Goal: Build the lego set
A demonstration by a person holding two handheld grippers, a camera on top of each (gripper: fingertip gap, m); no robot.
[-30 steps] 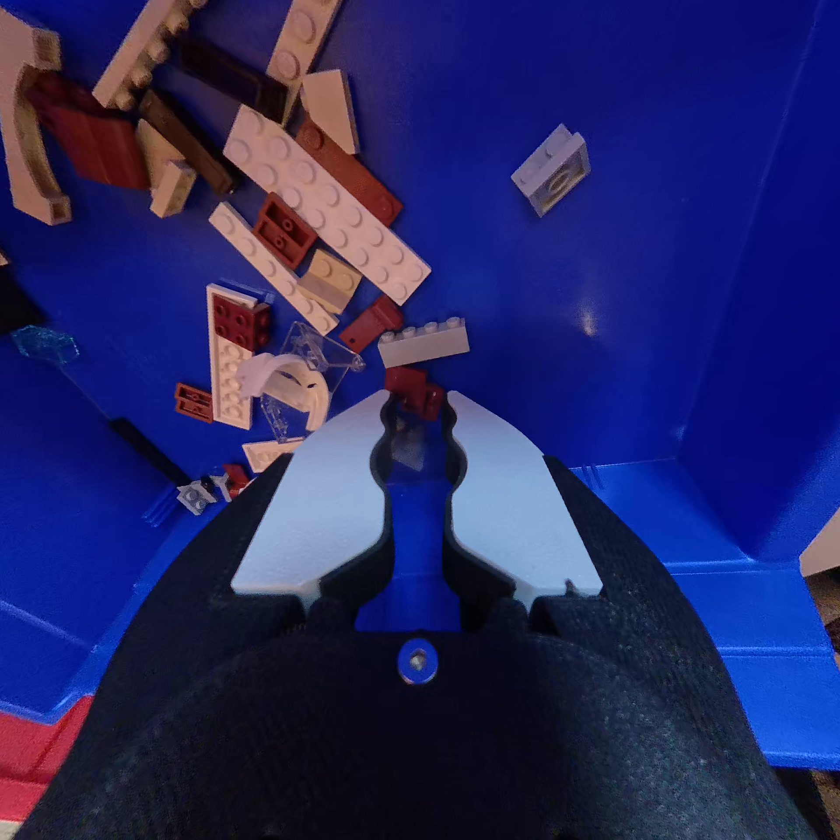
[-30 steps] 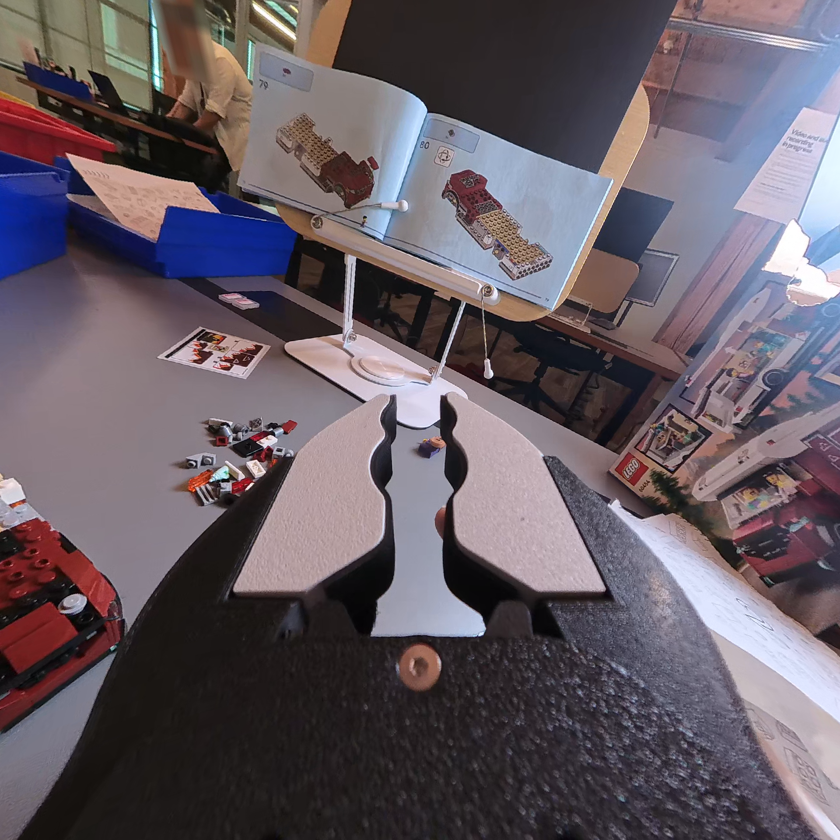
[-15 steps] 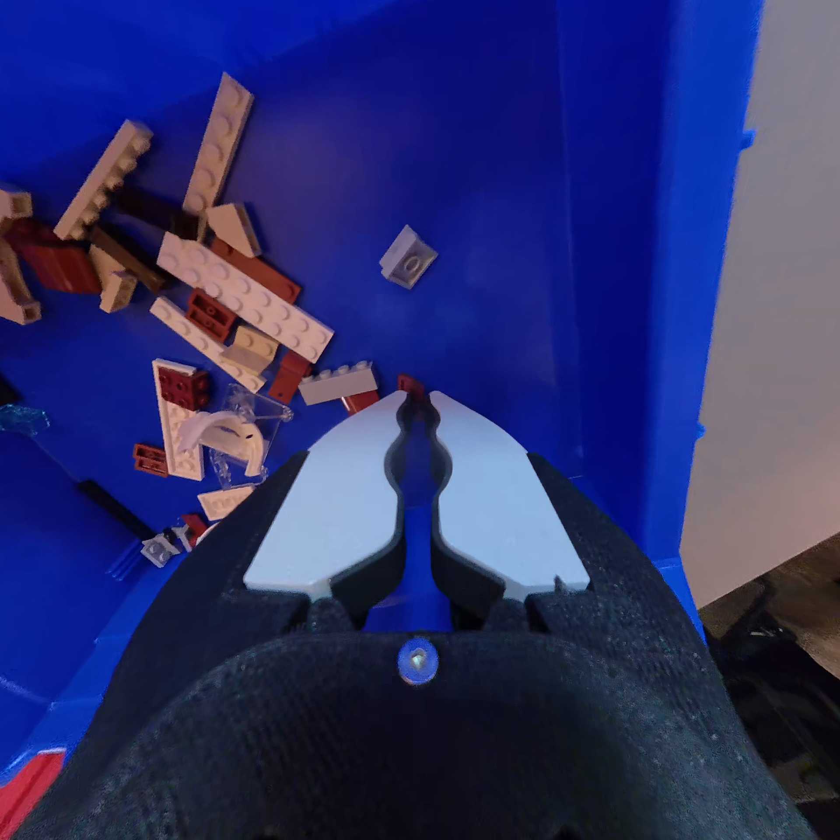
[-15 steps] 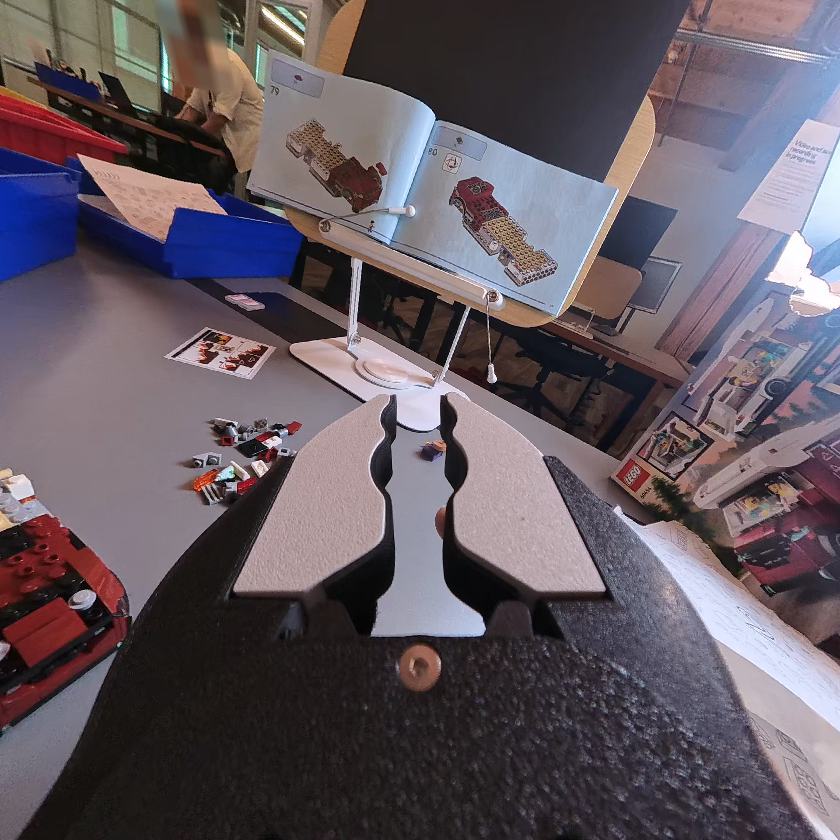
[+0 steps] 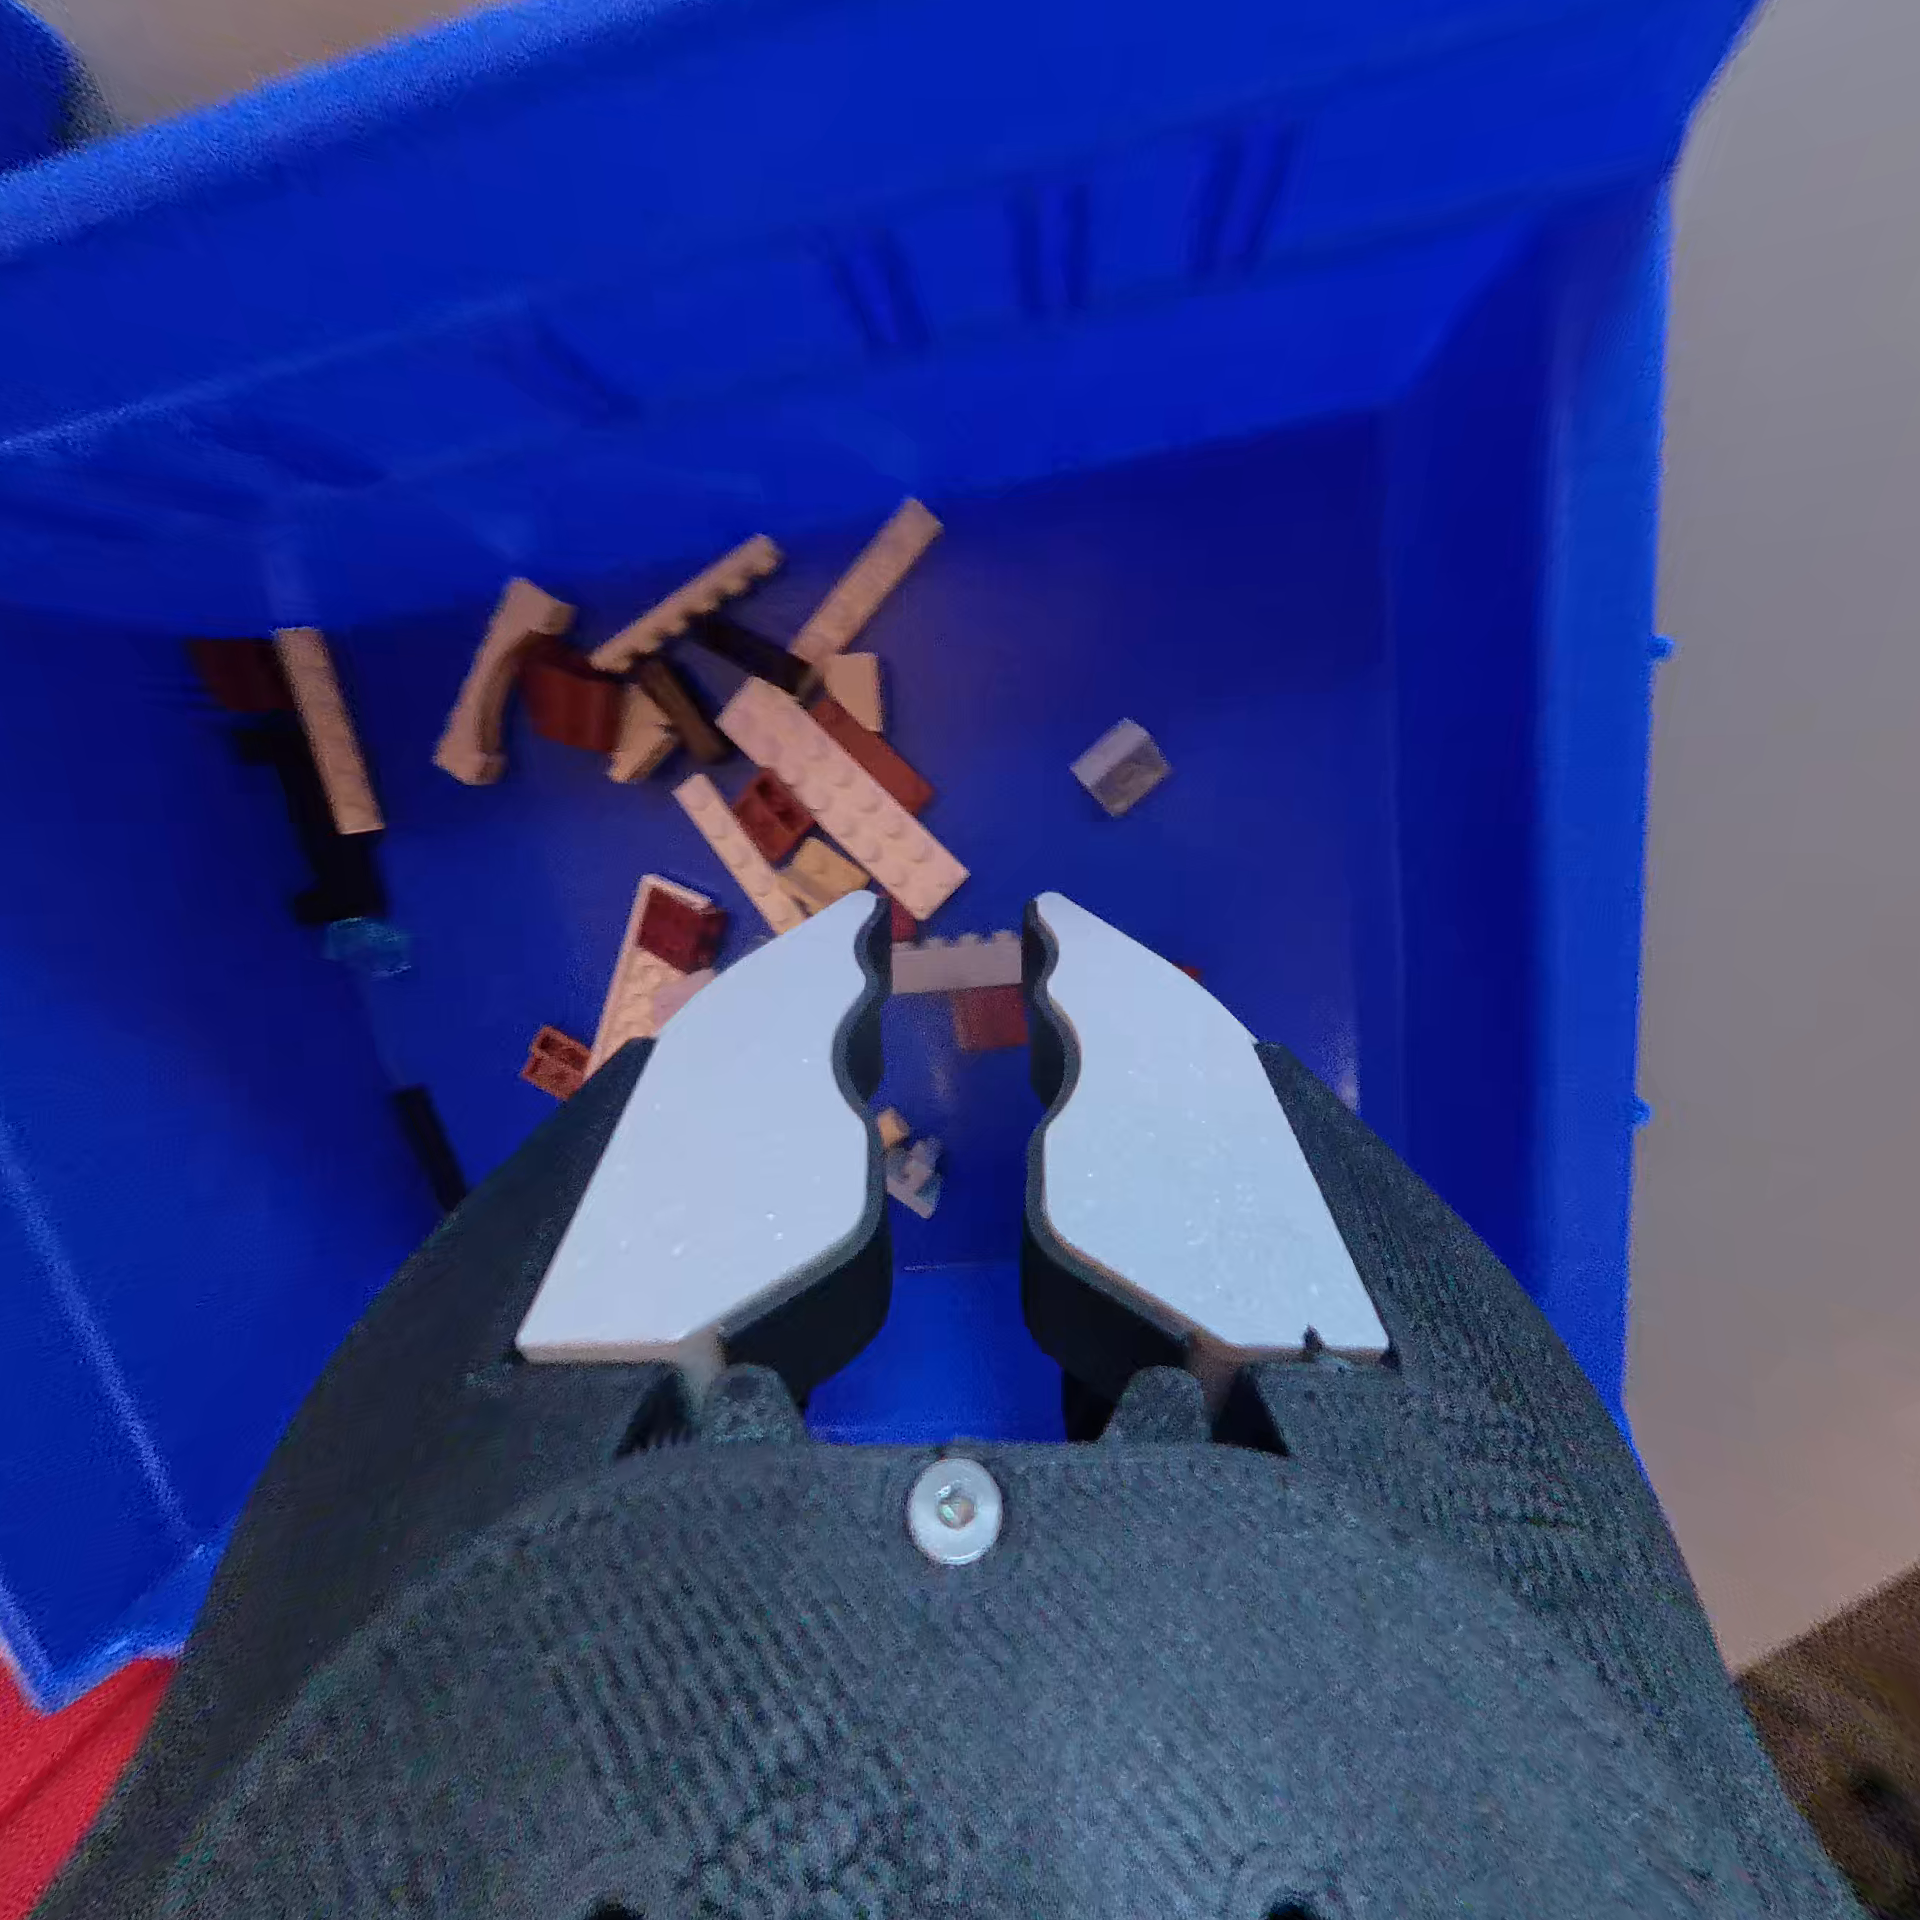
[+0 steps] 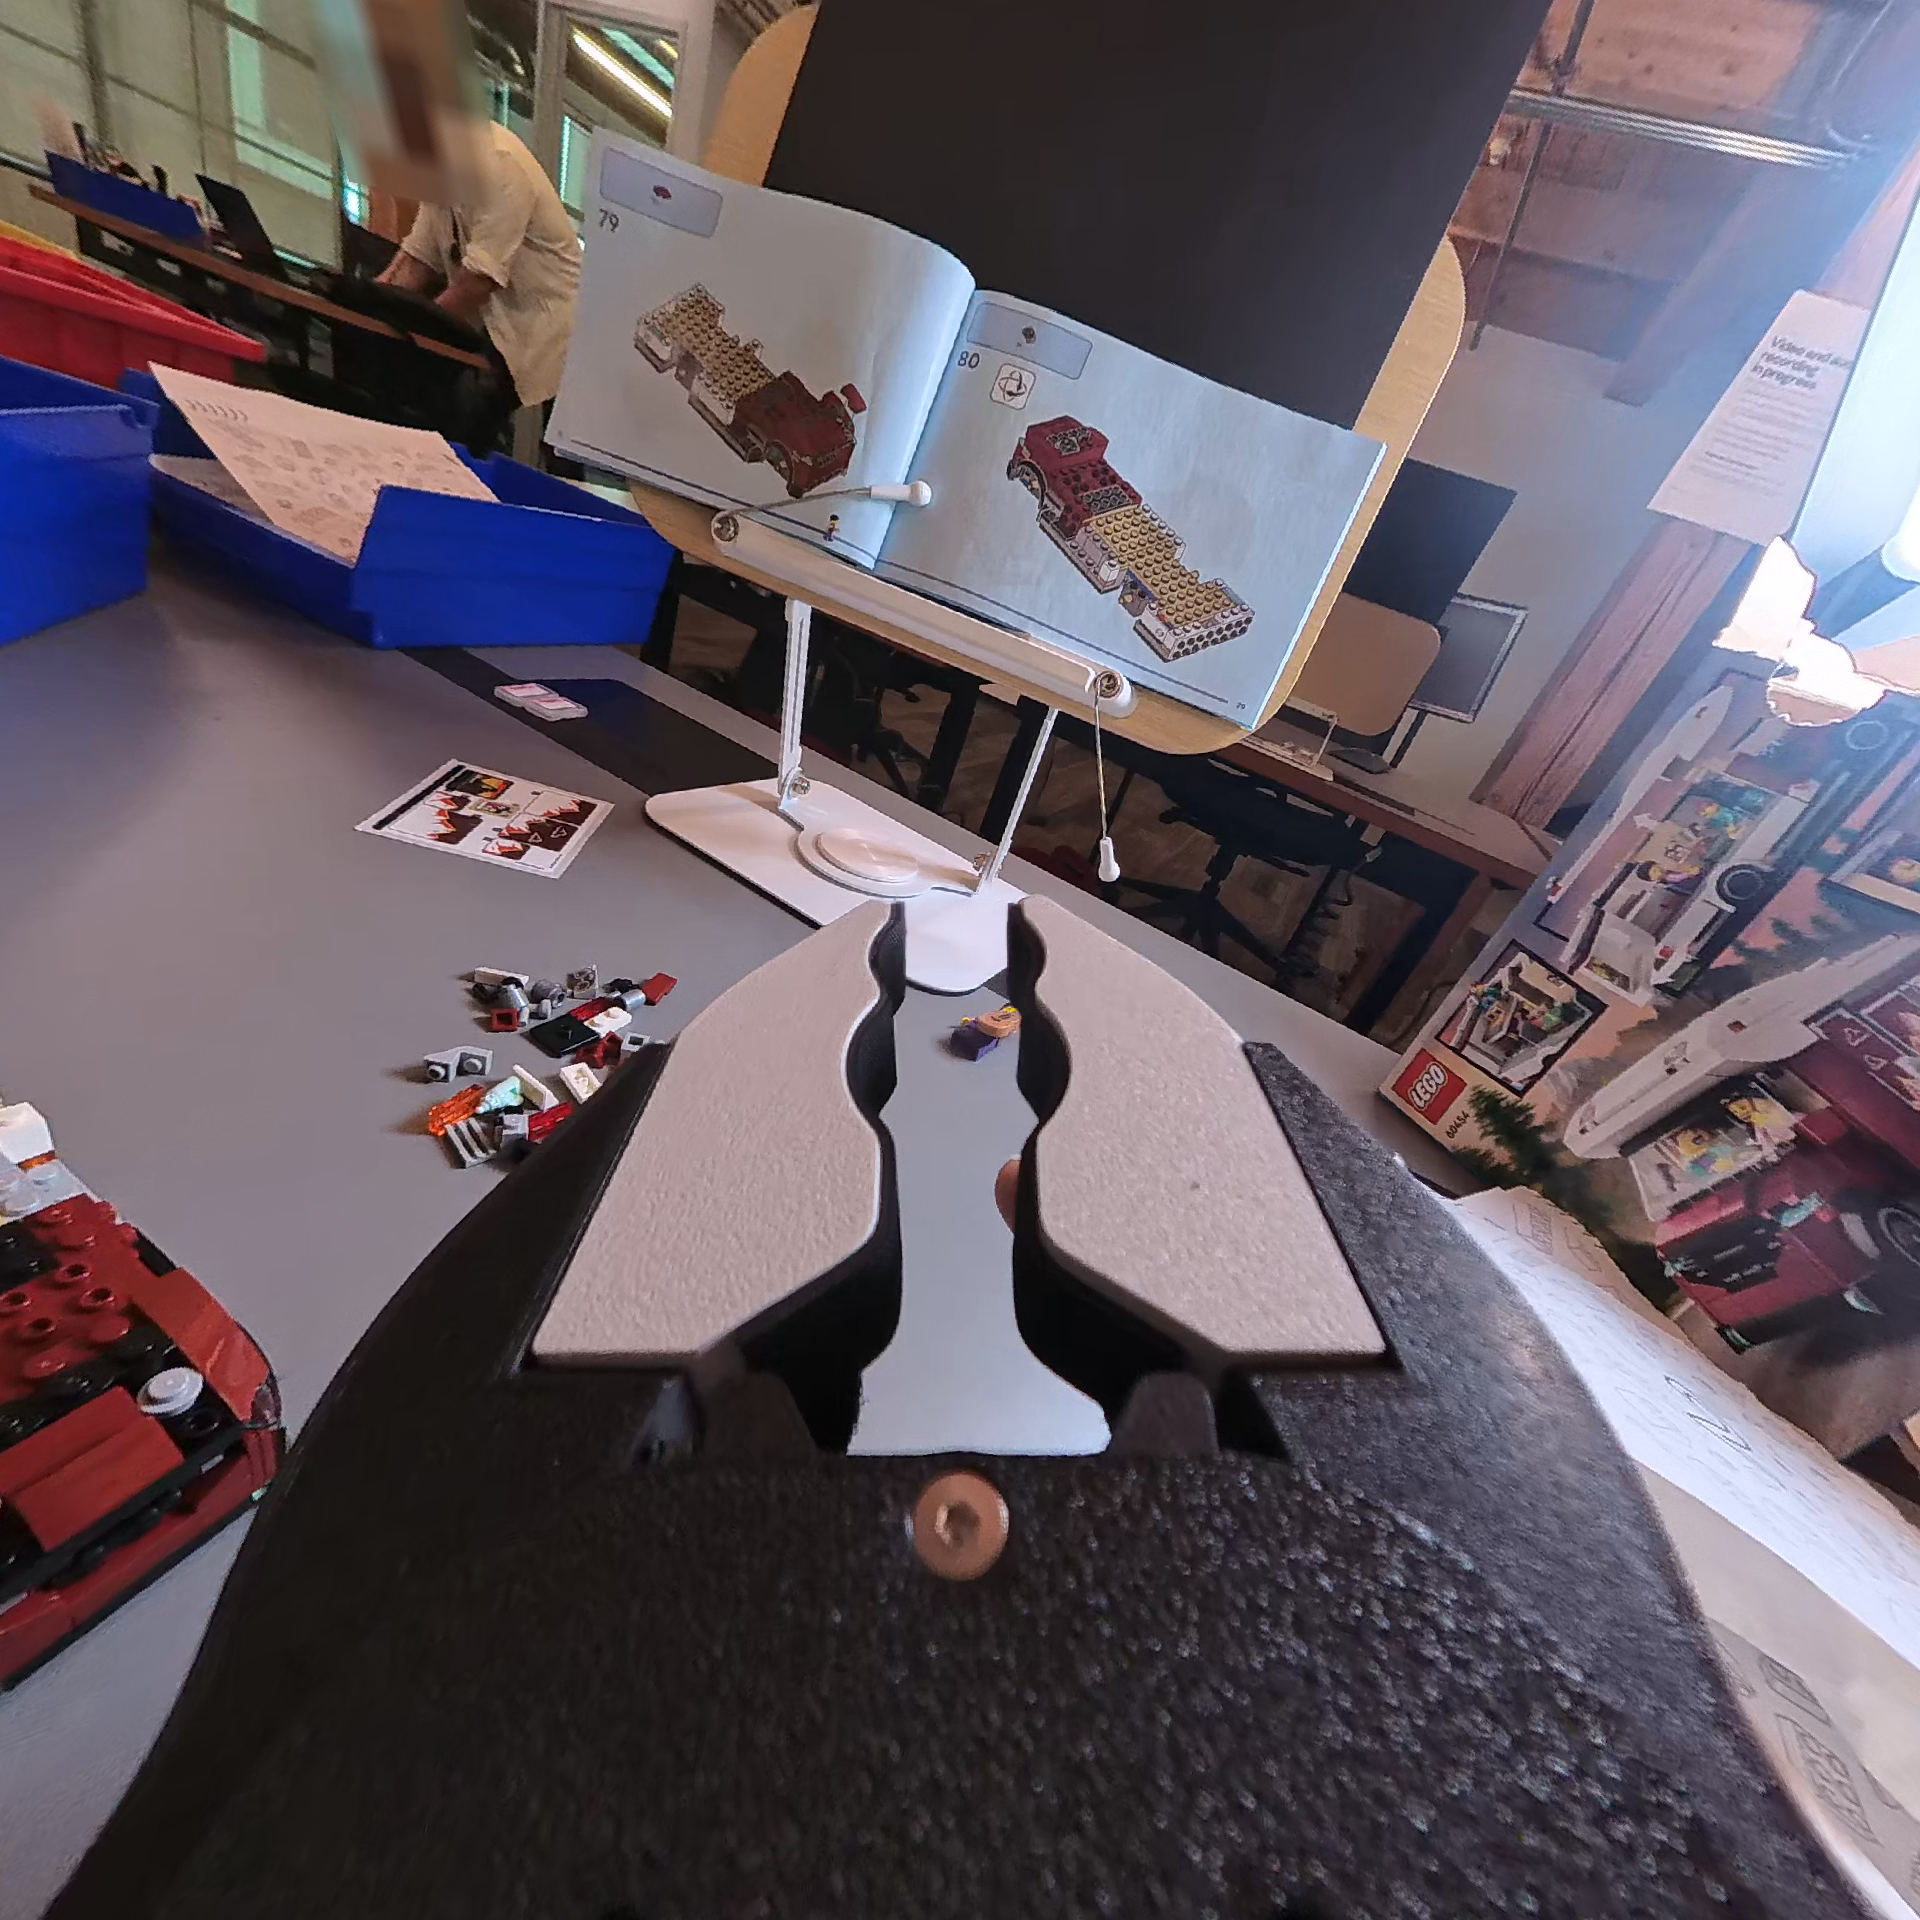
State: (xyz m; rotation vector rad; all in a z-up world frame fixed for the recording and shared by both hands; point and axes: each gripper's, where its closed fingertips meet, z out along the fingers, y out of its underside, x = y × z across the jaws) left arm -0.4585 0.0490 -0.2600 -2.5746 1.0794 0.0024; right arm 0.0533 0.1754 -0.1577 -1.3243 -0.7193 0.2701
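The left gripper [image 5: 956, 914] hangs over a blue bin [image 5: 1507, 727], jaws parted and nothing between the pads; seen through the gap, a tan brick [image 5: 956, 961] and a dark-red piece [image 5: 987, 1016] lie on the bin floor, with a heap of tan and red plates [image 5: 831, 790] and a lone grey piece [image 5: 1119, 767] beyond. The right gripper [image 6: 951, 914] sits above a grey table [image 6: 208, 935], jaws slightly apart and bare; a small purple figure [image 6: 982, 1034] lies past its tips, a book stand [image 6: 862, 842] with an open booklet [image 6: 935, 436] ahead, loose small parts [image 6: 540, 1049] to the left, a red model [image 6: 94, 1382] at the left edge.
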